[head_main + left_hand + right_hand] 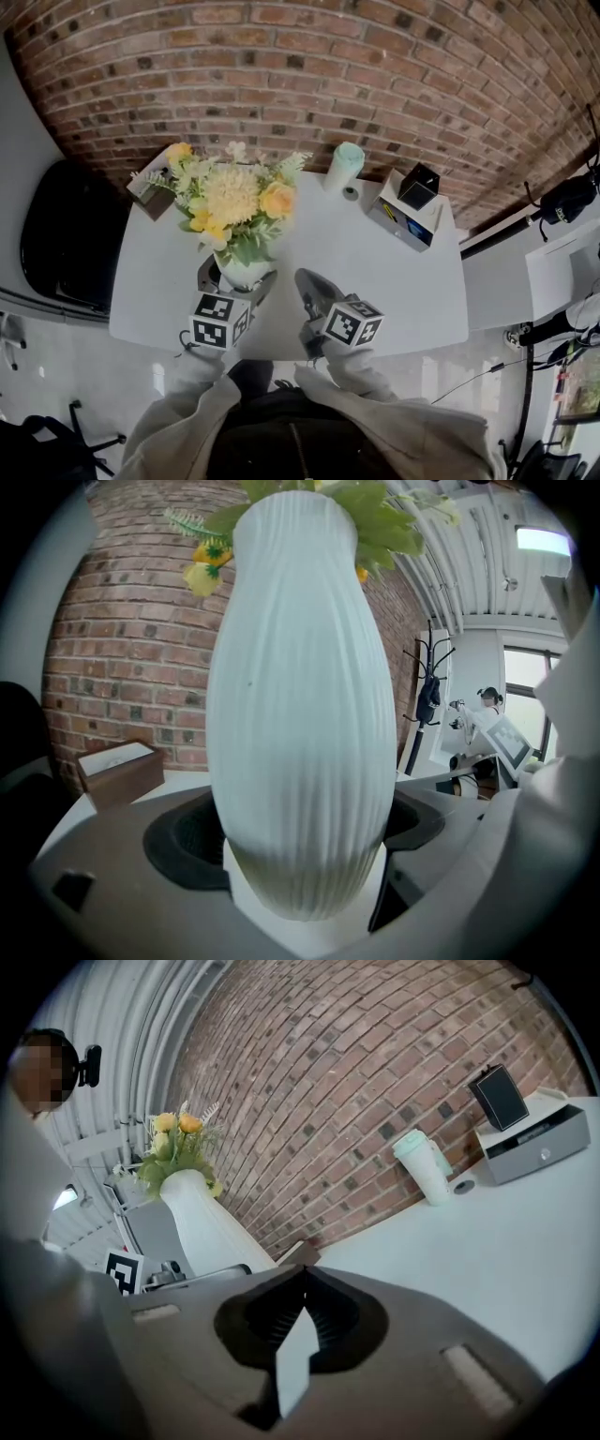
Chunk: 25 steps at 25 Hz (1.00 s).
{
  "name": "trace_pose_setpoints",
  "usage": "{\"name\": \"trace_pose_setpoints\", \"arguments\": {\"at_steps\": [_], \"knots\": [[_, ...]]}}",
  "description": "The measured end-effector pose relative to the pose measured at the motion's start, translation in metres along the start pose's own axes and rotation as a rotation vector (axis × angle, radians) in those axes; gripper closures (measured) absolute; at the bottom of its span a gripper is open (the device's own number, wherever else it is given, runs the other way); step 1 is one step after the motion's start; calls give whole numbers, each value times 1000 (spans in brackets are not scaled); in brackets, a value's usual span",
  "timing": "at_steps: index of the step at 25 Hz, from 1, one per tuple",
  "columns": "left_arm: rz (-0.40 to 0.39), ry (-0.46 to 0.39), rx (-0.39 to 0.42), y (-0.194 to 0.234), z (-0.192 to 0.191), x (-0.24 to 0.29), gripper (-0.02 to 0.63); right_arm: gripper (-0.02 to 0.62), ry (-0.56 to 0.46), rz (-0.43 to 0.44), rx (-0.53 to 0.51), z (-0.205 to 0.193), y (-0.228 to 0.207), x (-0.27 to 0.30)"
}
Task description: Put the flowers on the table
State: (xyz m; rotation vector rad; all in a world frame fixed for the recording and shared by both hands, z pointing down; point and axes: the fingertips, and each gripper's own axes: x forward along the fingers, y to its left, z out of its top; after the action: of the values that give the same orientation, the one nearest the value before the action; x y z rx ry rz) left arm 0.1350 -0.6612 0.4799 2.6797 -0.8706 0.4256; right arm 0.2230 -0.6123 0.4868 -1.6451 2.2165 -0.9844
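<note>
We find the left gripper point(305, 841) clasping the vase point(300, 714) of flowers point(234, 199) at the table point(384, 272); right gripper point(302, 1279) closed, empty; release pending.

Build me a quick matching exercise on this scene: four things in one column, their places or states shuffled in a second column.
Things:
1. white ribbed vase of yellow flowers
2. pale green cylindrical tumbler
3. brown rectangular box
4. right gripper

Places or states:
A. jaws together, nothing between them
B. far left corner of the table
C. gripped between the jaws of the left gripper
D. by the brick wall, near the middle of the far edge

Pairs: 1-C, 2-D, 3-B, 4-A
</note>
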Motion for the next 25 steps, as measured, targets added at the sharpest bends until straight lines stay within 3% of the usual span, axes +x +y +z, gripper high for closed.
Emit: {"name": "trace_pose_setpoints", "arguments": {"at_steps": [11,17,25], "knots": [[-49,2,46,35,42,98,137,595,0,-57,-21,52,-53,60],[-55,30,70,63,29,149,137,595,10,-83,-11,67,-82,93],[-20,30,108,92,6,188,137,595,52,-100,38,55,-107,123]]}}
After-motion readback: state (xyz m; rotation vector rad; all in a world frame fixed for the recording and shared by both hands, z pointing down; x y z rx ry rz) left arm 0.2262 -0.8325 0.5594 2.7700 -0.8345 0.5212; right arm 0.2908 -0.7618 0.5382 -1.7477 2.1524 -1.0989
